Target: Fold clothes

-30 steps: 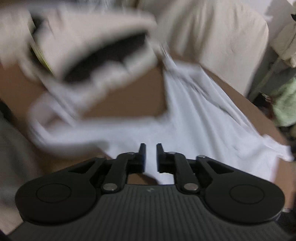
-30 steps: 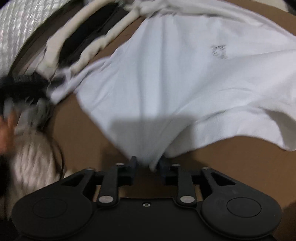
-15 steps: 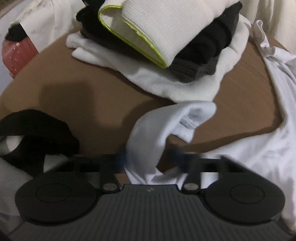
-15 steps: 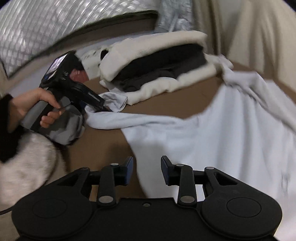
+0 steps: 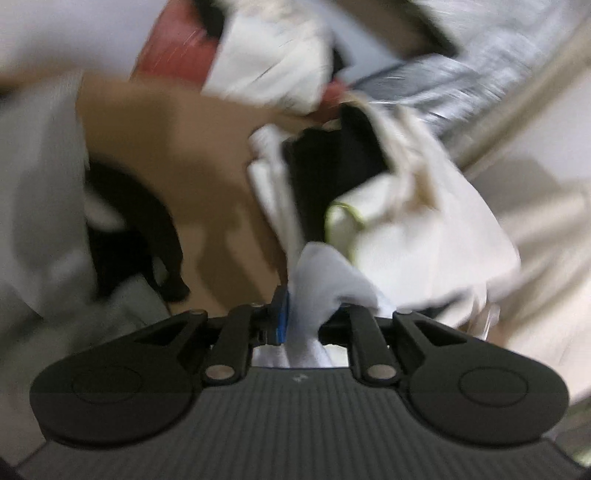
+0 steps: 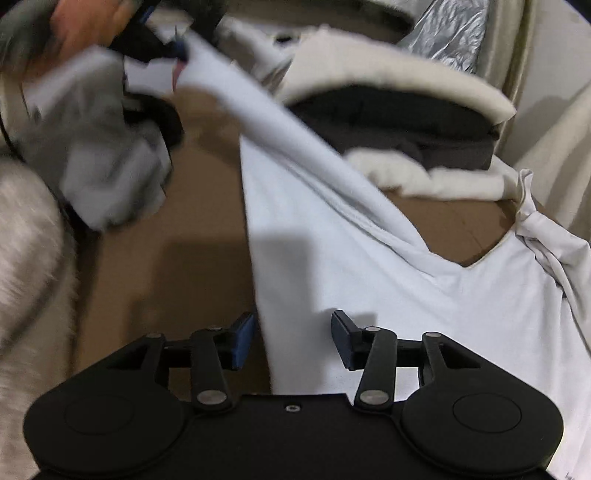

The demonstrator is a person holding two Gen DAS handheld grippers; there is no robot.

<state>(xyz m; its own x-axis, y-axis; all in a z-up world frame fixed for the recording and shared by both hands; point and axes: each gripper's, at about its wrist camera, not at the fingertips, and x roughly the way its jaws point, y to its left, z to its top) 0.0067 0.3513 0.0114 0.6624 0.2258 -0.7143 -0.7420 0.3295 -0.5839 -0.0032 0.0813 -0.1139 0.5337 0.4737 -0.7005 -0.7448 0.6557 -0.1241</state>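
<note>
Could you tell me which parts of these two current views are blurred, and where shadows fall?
Left wrist view: the folded pile and background are heavily motion-smeared; only the left gripper, shut on the white shirt, is crisp. Right wrist view: the upper left, around the hand, is smeared; the open right gripper is sharp, with a dark shadow across shirt and brown table ahead of it.

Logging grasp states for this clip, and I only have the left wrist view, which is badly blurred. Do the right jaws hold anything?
Observer: No. The right gripper is open, its jaws spread over the edge of the white shirt, clamping nothing.
Operator: Where does the fabric in my jaws lead?
Observer: It is a sleeve of that shirt, stretched taut from the left gripper down to the shirt's body.
Operator: Is the body lifted?
Observer: Mostly not; it lies on the brown table.
</note>
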